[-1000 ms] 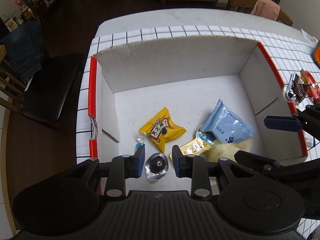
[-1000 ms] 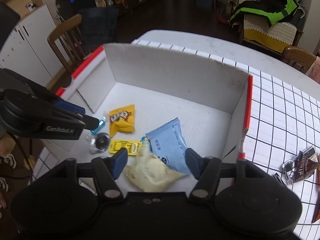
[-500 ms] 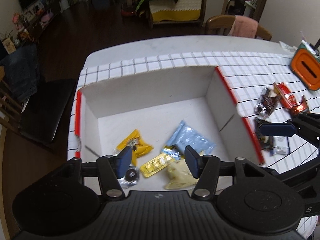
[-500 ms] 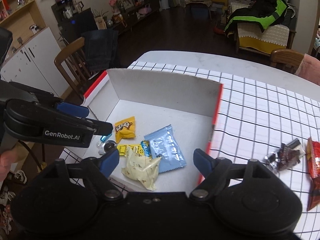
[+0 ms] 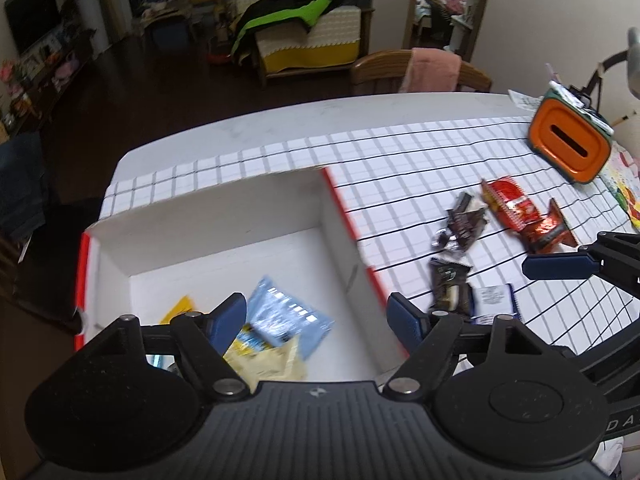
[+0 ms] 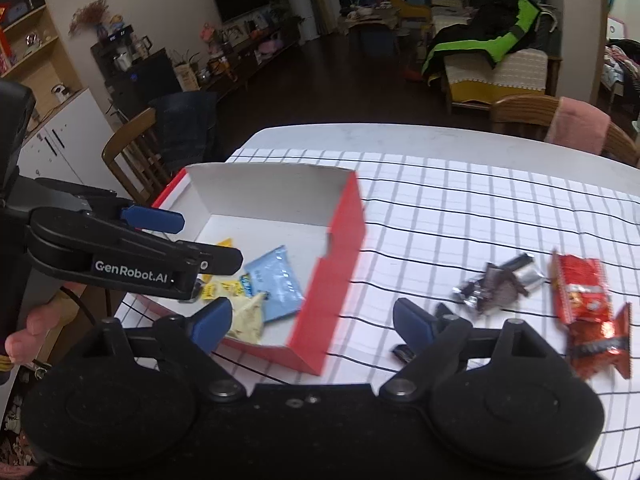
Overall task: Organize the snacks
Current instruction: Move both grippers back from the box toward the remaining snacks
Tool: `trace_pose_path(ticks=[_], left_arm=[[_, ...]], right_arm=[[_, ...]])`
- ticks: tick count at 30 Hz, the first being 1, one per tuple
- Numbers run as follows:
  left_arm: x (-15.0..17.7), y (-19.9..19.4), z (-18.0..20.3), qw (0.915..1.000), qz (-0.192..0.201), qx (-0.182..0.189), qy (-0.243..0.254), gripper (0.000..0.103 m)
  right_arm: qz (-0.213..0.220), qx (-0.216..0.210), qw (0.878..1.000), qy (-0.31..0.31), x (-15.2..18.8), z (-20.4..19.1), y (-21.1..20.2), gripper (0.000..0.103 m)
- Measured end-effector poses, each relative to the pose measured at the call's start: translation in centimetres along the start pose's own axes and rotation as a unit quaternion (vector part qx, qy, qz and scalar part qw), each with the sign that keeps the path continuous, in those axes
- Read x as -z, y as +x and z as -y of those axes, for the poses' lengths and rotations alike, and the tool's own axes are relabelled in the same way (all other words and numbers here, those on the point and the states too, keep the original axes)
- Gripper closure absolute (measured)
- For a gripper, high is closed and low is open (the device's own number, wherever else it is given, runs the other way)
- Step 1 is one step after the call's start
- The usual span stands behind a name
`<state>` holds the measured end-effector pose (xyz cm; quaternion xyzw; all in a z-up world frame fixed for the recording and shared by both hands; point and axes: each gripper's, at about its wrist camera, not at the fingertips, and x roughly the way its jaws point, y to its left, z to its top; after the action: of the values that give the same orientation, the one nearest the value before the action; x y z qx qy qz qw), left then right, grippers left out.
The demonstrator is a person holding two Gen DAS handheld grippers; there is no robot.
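Black left gripper (image 5: 316, 318), blue pads, white "GenRobot.AI" lettering

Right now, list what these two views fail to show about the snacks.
- Left wrist view: the silver-wrapped candy in the box is mostly hidden behind the left gripper body.
- Same view: print on the blue packet is motion-blurred, unreadable.
- Right wrist view: the dark packets on the tablecloth sit behind one of the right gripper fingers.
- Same view: the yellow packet is largely covered by the left gripper.

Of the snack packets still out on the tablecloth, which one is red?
The red packet farthest from the box; the other loose wrappers are dark brown, silver or black.
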<state>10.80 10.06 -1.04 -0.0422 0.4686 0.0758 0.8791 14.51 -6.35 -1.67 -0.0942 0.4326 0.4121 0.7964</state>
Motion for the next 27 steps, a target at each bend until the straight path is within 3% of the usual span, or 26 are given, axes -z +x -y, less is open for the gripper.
trace_pose_path(ticks=[2,4,12,22,27], left_arm=[[-0.2,0.1,1.3,1.0,0.005,0.005,0.007,0.024],[-0.3,0.3,2.6,0.9998,0.01,0.01,0.012,0.021],[-1.2,2.3,7.4,0.9992,0.007,0.034,0.019,0.017],[-1.7,7.3,12.0,0.9987,-0.038,0.025,0.023,0.017],[-1.6,9.4,14.1,0.9976,-0.055,0.003,0.041,0.017]], right_arm=[[0.001,0.002,1.0,-0.002,0.5,1.1,-0.6,0.014],[0.005,0.008,1.0,-0.002,1.0,2.2,-1.3,0.006],[-0.003,0.017,1.0,-0.027,2.7,6.9,-2.4,0.0],[-0.047,-0.002,0.993,-0.11,5.0,11.1,-0.1,0.0],[-0.072,-0.003,0.988,-0.135,5.9,12.8,2.0,0.001]])
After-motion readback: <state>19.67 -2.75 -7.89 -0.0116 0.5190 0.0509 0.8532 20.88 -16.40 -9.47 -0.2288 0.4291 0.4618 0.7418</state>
